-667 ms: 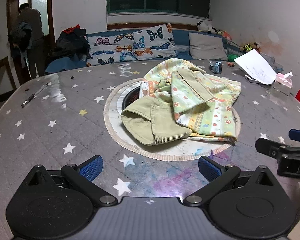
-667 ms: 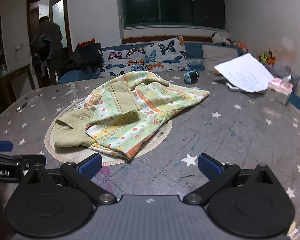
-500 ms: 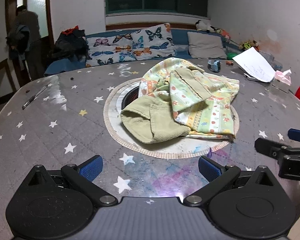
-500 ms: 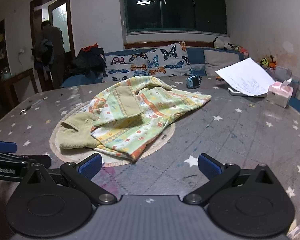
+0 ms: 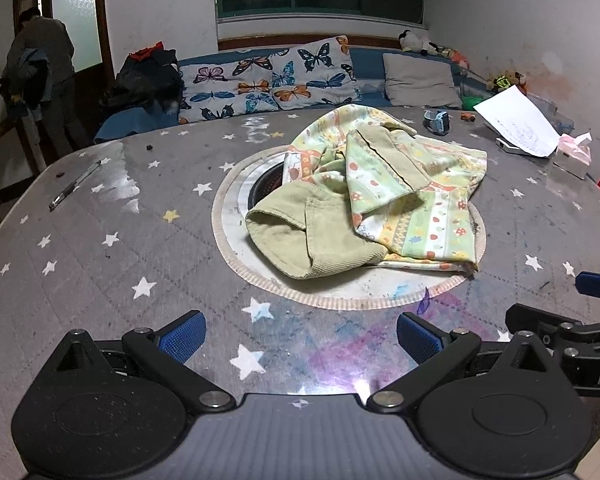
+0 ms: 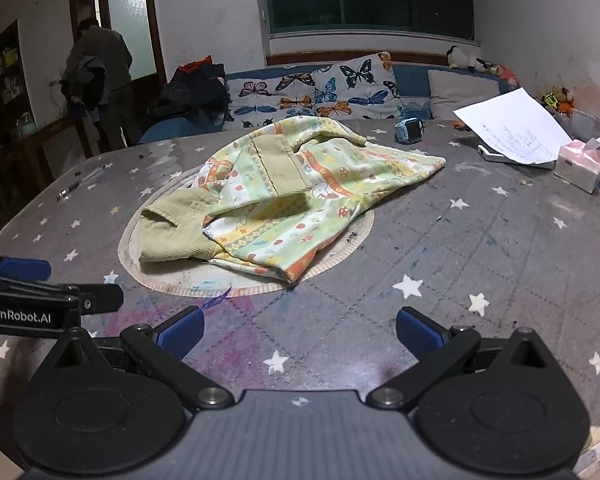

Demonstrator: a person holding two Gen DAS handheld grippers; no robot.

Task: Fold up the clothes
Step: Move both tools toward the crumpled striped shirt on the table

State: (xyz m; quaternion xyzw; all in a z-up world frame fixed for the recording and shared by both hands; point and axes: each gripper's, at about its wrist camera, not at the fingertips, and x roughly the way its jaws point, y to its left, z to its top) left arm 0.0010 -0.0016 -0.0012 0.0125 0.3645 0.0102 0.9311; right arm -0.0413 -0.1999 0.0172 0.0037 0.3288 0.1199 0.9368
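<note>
Both of your tongs have barely shifted over the last 0.7 s; the view has only tipped a little, and the garment lies where it did. Your left tongs (image 5: 298,330) hover low over the near edge of the desk (image 5: 100,248), blue pads spread wide with nothing between them. Your right tongs (image 6: 298,330) sit just beside them, equally spread and empty, and each pair shows at the edge of the other's view. Past the pads, the star-printed grey cover carries purple and blue smears. Farther in, the crumpled garment (image 6: 300,196), pale green print with olive corduroy cuffs, rests in a heap on the round mat (image 5: 340,292) at the desk's middle, well apart from both tongs. Beyond it lie a pen (image 5: 74,186) at the left, a blue watch (image 6: 408,130), a sheet of paper (image 6: 512,126) and a pink tissue pack (image 6: 580,164) at the right. At the back stand butterfly pillows (image 5: 268,78) and 1 person (image 6: 100,76) by the door.
</note>
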